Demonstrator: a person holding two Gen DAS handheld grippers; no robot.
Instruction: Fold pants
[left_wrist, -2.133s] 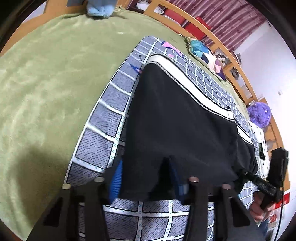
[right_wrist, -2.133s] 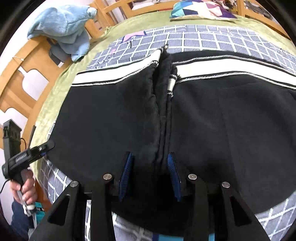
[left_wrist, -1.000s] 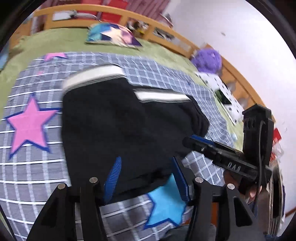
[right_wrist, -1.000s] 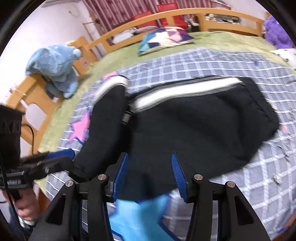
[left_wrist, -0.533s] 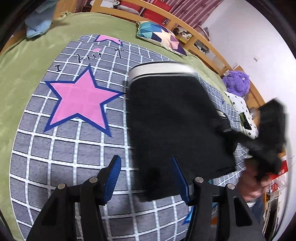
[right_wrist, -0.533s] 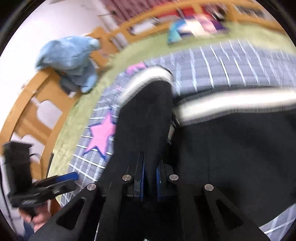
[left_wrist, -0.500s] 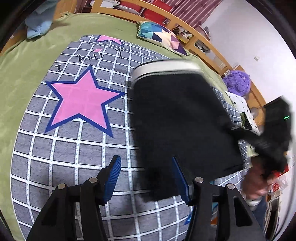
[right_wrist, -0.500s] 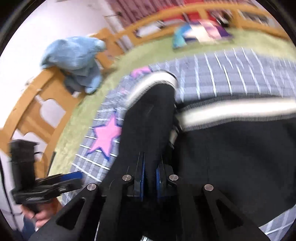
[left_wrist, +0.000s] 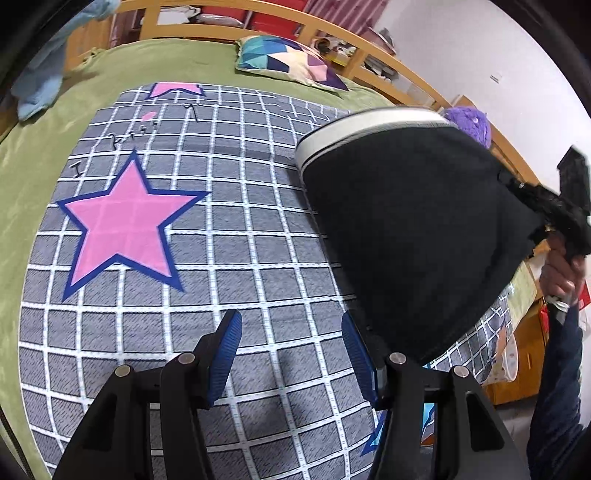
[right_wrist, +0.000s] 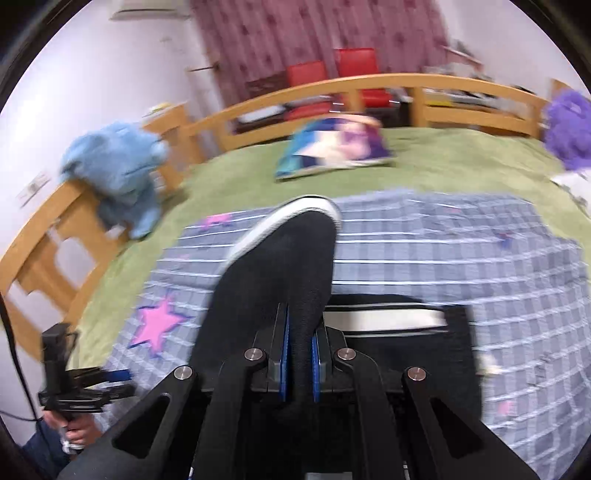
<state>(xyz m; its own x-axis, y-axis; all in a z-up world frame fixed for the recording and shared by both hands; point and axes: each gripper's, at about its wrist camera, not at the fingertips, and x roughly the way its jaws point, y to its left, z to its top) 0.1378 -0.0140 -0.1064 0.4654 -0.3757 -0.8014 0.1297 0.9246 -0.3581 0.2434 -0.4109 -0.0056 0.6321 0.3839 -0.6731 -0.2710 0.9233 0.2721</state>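
The black pants (left_wrist: 417, 229) with a white side stripe hang in the air at the right of the left wrist view, lifted off the grey checked blanket (left_wrist: 236, 236). My right gripper (right_wrist: 299, 363) is shut on the black pants (right_wrist: 280, 273) and holds a fold of them up; more of the pants lies on the blanket below (right_wrist: 399, 354). My left gripper (left_wrist: 291, 354) is open and empty, low over the blanket, left of the hanging cloth. The right gripper also shows at the far right of the left wrist view (left_wrist: 554, 210).
A green bedspread (left_wrist: 29, 155) lies under the blanket, ringed by a wooden bed rail (right_wrist: 369, 86). A patterned pillow (left_wrist: 288, 62), a purple plush (right_wrist: 569, 129) and a blue plush (right_wrist: 118, 173) sit at the edges. The bed's front edge is near.
My right gripper has shut on the pants and lifted them up and rightward. My left gripper has let go and now stands open over bare blanket.
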